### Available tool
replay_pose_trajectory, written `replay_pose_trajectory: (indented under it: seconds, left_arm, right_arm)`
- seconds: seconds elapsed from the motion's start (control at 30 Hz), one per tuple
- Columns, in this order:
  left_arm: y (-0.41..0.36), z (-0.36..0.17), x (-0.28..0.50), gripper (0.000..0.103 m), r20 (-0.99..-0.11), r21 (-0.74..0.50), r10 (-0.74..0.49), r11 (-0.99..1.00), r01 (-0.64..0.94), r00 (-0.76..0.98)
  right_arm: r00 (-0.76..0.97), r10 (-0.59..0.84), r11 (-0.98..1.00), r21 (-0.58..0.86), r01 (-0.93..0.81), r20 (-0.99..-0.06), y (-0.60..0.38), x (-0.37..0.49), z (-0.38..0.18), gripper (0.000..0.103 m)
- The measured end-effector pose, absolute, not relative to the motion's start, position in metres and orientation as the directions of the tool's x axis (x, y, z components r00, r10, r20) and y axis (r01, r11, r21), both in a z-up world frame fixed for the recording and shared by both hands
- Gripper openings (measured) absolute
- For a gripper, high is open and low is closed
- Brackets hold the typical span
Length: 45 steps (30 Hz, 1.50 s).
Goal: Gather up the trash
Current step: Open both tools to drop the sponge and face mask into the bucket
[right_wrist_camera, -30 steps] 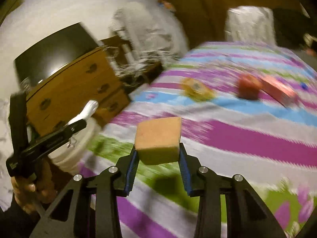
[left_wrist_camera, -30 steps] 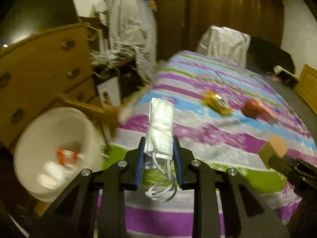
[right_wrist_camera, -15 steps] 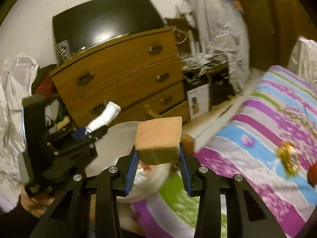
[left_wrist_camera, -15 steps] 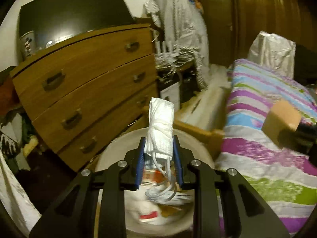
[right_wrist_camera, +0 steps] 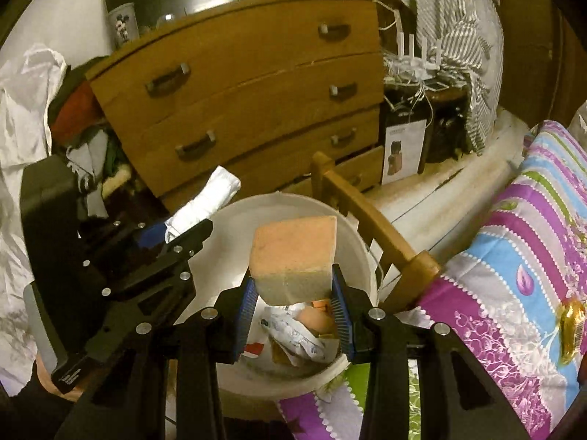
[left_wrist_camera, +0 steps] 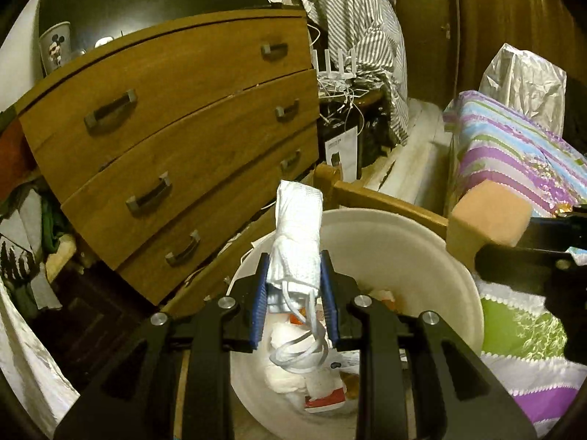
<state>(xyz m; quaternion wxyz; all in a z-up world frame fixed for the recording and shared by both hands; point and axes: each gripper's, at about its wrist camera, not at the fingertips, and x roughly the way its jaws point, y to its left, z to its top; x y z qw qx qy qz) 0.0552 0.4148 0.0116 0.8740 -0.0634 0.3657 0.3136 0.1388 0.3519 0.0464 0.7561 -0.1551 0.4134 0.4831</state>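
My left gripper (left_wrist_camera: 293, 293) is shut on a folded white face mask (left_wrist_camera: 298, 234) with its ear loops hanging down, and holds it above the white bin (left_wrist_camera: 396, 234). My right gripper (right_wrist_camera: 293, 304) is shut on an orange sponge block (right_wrist_camera: 293, 253) and holds it over the same bin (right_wrist_camera: 234, 220). The bin holds several pieces of wrappers and paper trash (right_wrist_camera: 297, 333). The sponge (left_wrist_camera: 488, 216) shows at the right of the left wrist view; the left gripper with the mask (right_wrist_camera: 205, 201) shows at the left of the right wrist view.
A wooden chest of drawers (left_wrist_camera: 176, 139) stands behind the bin. A wooden bed-frame post (right_wrist_camera: 381, 234) runs beside the bin's right rim. The striped bedspread (right_wrist_camera: 528, 256) lies to the right with a gold wrapper (right_wrist_camera: 570, 326) on it. Clothes pile at the left (right_wrist_camera: 25, 110).
Both grippers have swung left from the bed to above the bin, still holding the mask and the sponge. The bin now sits directly under both.
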Motion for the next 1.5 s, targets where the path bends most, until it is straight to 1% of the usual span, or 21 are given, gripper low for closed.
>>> replay_pose_trajectory:
  seconds: [0.2, 0.7, 0.8, 0.83, 0.87, 0.9, 0.93, 0.97, 1.0, 1.5]
  left_arm:
    - [0.420, 0.004, 0.054, 0.025, -0.687, 0.111, 0.494, 0.796, -0.595, 0.533]
    - [0.422, 0.001, 0.054, 0.025, -0.685, 0.108, 0.494, 0.796, -0.596, 0.536]
    - [0.422, 0.000, 0.056, 0.025, -0.685, 0.108, 0.493, 0.797, -0.595, 0.536]
    - [0.421, -0.001, 0.056, 0.025, -0.686, 0.108, 0.491, 0.799, -0.592, 0.537]
    - [0.421, -0.002, 0.057, 0.027, -0.688, 0.108, 0.485, 0.803, -0.586, 0.539]
    - [0.420, -0.004, 0.058, 0.031, -0.694, 0.104, 0.476, 0.809, -0.579, 0.540]
    - [0.420, -0.005, 0.059, 0.038, -0.698, 0.106, 0.476, 0.808, -0.579, 0.536]
    - [0.419, -0.006, 0.060, 0.054, -0.699, 0.108, 0.478, 0.806, -0.582, 0.532]
    - [0.419, -0.007, 0.060, 0.061, -0.696, 0.108, 0.480, 0.806, -0.582, 0.535]
    - [0.416, -0.006, 0.056, 0.061, -0.688, 0.114, 0.498, 0.792, -0.599, 0.527]
  right_arm:
    - [0.193, 0.578, 0.490, 0.149, -0.859, -0.793, 0.360, 0.139, 0.033, 0.040]
    - [0.200, 0.574, 0.475, 0.124, -0.871, -0.794, 0.358, 0.141, 0.034, 0.040]
    - [0.199, 0.582, 0.469, 0.125, -0.875, -0.789, 0.359, 0.141, 0.035, 0.042]
    - [0.193, 0.584, 0.463, 0.129, -0.877, -0.788, 0.359, 0.141, 0.035, 0.047]
    - [0.189, 0.580, 0.462, 0.129, -0.878, -0.792, 0.360, 0.141, 0.034, 0.064]
    - [0.208, 0.576, 0.474, 0.115, -0.873, -0.791, 0.358, 0.141, 0.034, 0.070]
    - [0.222, 0.579, 0.479, 0.107, -0.871, -0.785, 0.357, 0.141, 0.035, 0.072]
    - [0.224, 0.580, 0.477, 0.103, -0.873, -0.783, 0.357, 0.141, 0.035, 0.072]
    - [0.226, 0.578, 0.478, 0.102, -0.872, -0.784, 0.355, 0.142, 0.035, 0.071]
    - [0.286, 0.568, 0.507, 0.054, -0.860, -0.772, 0.340, 0.139, 0.034, 0.070]
